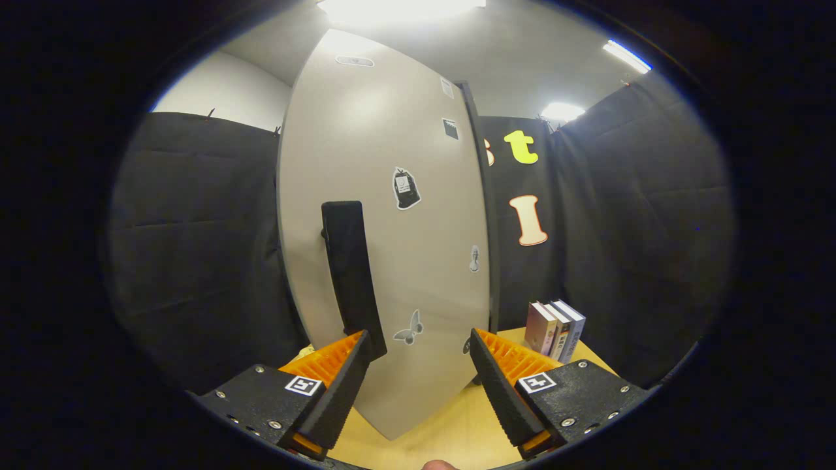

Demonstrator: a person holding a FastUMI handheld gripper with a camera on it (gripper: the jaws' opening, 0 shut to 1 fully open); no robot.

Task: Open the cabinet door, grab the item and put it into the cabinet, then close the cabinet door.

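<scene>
Black-cloth booth: beige stickered cabinet door (392, 215) w/ black handle (349, 274), fingers (418, 349) spread open, empty.

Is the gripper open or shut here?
Open: the gripper has its fingers spread wide, nothing between them, with the cabinet door and handle just ahead.

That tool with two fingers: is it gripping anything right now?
No. The tool is open and holds nothing; the cabinet door stands ahead, its black handle near one finger.
</scene>
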